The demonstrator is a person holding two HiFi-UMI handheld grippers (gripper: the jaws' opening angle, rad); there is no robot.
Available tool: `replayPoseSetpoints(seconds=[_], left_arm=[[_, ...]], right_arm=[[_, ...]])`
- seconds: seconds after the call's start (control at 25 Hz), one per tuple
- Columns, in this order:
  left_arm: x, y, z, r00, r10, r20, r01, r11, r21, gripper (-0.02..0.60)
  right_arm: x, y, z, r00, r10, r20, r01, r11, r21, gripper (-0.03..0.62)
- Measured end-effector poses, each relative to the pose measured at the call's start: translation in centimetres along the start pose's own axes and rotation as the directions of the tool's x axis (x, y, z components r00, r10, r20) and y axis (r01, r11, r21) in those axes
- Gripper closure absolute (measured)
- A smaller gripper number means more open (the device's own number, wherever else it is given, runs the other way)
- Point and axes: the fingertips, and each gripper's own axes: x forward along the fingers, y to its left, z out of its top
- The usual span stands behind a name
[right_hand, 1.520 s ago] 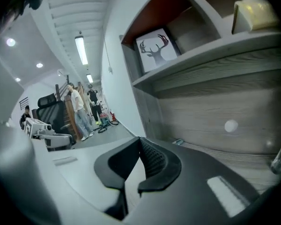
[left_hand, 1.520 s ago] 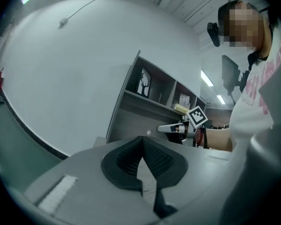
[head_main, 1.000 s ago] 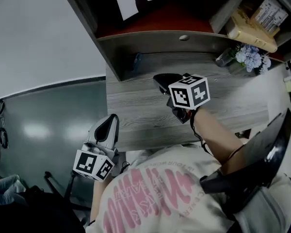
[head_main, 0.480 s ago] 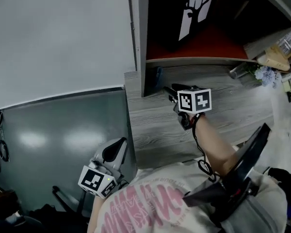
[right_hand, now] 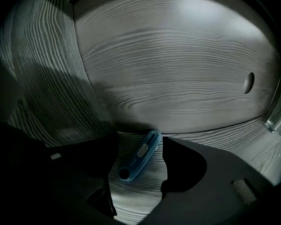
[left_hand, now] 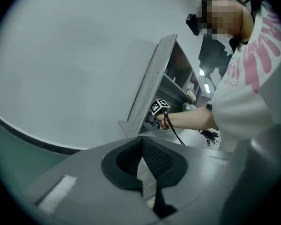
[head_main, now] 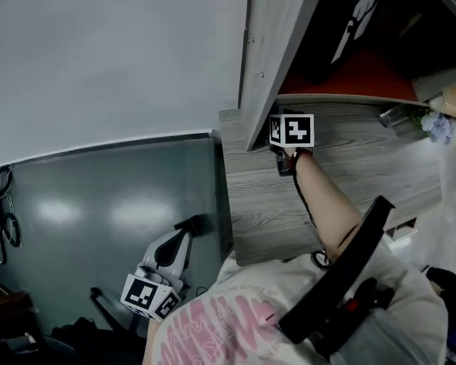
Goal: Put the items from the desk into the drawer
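Note:
A blue utility knife (right_hand: 139, 155) lies flat on the grey wood desk (head_main: 349, 166), close to the shelf's curved front board. My right gripper (right_hand: 139, 148) points down at it, open; its jaws have just been opening, and the knife lies between them untouched. In the head view only this gripper's marker cube (head_main: 296, 130) shows, tucked under the shelf's side panel (head_main: 277, 44), and the knife is hidden. My left gripper (head_main: 196, 223) hangs low beside the desk's left edge, over the floor, shut and empty (left_hand: 141, 142).
The shelf's front board has a small hole (right_hand: 248, 82). A glass with pale flowers (head_main: 433, 124) stands at the desk's back right. Grey-green floor (head_main: 99, 211) and a white wall lie left of the desk. A person's arm (left_hand: 192, 118) reaches to the shelf.
The right gripper has gone further back and left, under the shelf's side panel. The left gripper has sunk away from the desk's front edge toward the floor. The head view has swung.

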Motion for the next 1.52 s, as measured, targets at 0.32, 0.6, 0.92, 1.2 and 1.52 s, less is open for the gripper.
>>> replayPoseSetpoints(seconds=[0.32,0.6,0.92,1.2,1.52], left_arm=[[0.1,0.3,0.5,1.0,-0.003,0.001,0.003,1.0,0.009,0.565],[1.9,-1.7,1.2,0.997,-0.081,-0.015,0.081,0.996,0.044,0.565],[4.0,-4.2,2.1,0.987,-0.163,-0.019,0.164,0.982,0.098,0.565],[5.5,-6.4,2.2,0.969,-0.248,-0.014,0.248,0.96,0.127,0.565],[9.3,-11.6,3.0,0.908,-0.418,-0.033,0.417,0.891,0.178,0.565]], right_arm=[[1.4,-1.7,-2.1,0.998,-0.042,-0.05,0.044,0.999,0.03,0.378],[-1.0,-3.5,-4.7,0.991,0.013,-0.133,-0.004,0.998,0.07,0.462],[-4.5,-2.9,-6.8,0.988,0.113,-0.106,-0.103,0.99,0.102,0.464],[-8.9,-2.0,-7.3,0.975,0.223,-0.002,-0.217,0.95,0.225,0.464],[-18.8,-0.2,-8.2,0.906,0.353,0.234,-0.421,0.808,0.413,0.464]])
